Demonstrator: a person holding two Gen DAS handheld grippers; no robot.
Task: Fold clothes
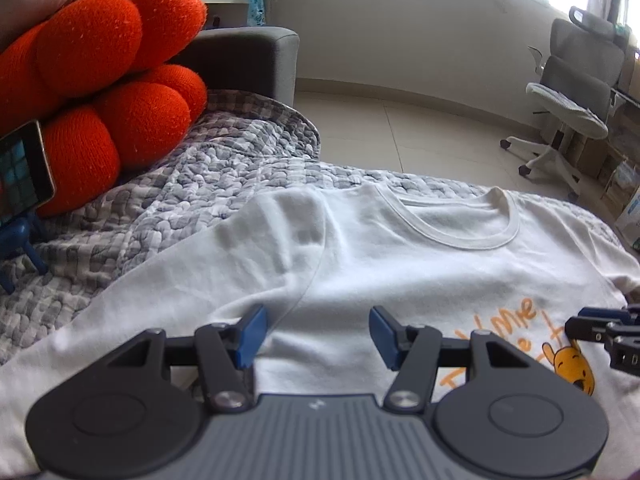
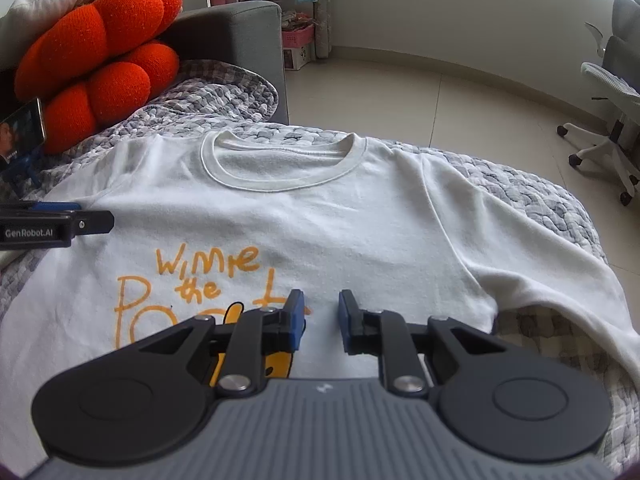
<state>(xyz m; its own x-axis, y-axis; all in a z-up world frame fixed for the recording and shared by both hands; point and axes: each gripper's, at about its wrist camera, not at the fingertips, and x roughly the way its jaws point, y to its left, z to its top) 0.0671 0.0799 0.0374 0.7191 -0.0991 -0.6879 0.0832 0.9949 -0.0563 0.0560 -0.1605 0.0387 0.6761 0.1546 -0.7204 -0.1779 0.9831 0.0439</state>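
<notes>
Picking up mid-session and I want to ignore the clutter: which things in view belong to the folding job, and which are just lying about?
In the job:
- white T-shirt, spread flat, print up, unfolded
- left tool, open above it
- right tool, open above it
- grey quilt, the surface under the shirt

Lying about:
- orange cushion
- phone on a blue stand
- office chair
- grey sofa arm

My left gripper [image 2: 60, 226] reads "GenRobot.AI" on its side. The shirt [image 2: 320, 216] carries orange writing: "Winnie the", then a partly hidden word starting "Po".
</notes>
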